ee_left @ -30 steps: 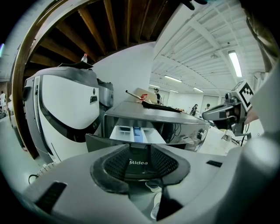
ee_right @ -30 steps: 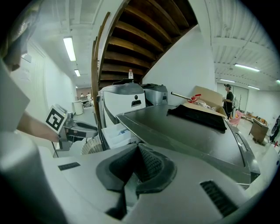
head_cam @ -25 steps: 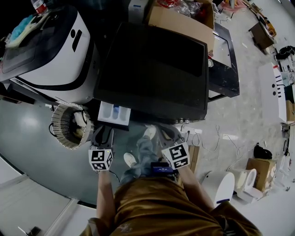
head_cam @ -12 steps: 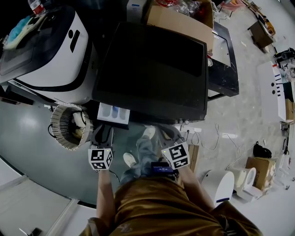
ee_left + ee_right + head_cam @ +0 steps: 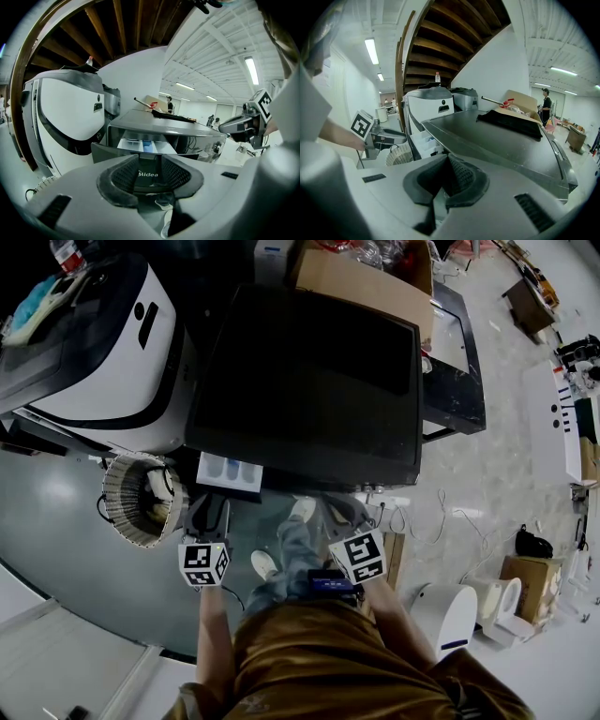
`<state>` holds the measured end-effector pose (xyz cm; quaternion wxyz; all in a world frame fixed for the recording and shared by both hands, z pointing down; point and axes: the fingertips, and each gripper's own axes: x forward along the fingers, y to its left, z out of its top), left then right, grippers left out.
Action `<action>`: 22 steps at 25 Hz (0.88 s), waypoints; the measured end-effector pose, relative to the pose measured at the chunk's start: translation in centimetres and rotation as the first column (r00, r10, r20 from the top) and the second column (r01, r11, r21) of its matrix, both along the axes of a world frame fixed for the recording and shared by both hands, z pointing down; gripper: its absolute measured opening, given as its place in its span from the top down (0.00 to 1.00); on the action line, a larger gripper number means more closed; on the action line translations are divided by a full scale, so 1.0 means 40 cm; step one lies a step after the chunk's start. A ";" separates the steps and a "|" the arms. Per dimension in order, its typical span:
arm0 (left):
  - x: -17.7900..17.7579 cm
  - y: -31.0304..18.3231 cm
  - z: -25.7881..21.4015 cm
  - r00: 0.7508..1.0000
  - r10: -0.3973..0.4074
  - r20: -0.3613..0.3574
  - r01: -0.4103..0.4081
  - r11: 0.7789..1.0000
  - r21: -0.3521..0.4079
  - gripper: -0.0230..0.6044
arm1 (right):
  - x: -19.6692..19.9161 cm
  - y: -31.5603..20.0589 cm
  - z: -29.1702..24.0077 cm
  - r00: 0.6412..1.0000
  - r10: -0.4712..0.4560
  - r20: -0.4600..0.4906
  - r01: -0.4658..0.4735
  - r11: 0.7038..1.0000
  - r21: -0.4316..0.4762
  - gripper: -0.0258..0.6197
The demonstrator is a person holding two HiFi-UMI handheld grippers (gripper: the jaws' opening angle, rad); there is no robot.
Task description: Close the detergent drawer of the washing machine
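Note:
The dark-topped washing machine [image 5: 309,381] fills the middle of the head view. Its white detergent drawer [image 5: 230,472] sticks out of the front at the left, with a blue compartment inside [image 5: 146,145]. My left gripper [image 5: 211,509] is right in front of the drawer, its jaws open. The drawer's dark front panel with the Midea label [image 5: 148,175] shows in the gap between them. My right gripper [image 5: 339,515] hangs before the machine's front to the right, shut on nothing [image 5: 447,172]. In the right gripper view the drawer [image 5: 423,143] shows at the left.
A white rounded machine [image 5: 103,343] stands to the left of the washer. A coiled ribbed hose [image 5: 141,498] lies on the floor below it. A cardboard box [image 5: 366,277] sits behind the washer. The person's legs and shoes [image 5: 291,540] are between the grippers.
The drawer has slid a little way into the machine, with the left gripper following it forward. The right gripper has hardly moved.

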<state>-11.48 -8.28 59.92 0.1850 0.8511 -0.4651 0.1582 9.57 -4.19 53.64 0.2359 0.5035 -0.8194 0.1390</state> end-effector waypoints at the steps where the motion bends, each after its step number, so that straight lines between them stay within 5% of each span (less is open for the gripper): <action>1: 0.001 -0.001 0.000 1.000 0.000 -0.001 0.000 1.000 0.001 0.71 | 0.000 -0.001 0.001 1.000 0.000 -0.001 0.000 1.000 0.001 0.94; 22: 0.016 -0.048 0.001 1.000 0.008 -0.016 -0.008 1.000 0.014 0.71 | 0.004 -0.035 0.026 1.000 0.011 0.000 -0.011 1.000 -0.010 0.94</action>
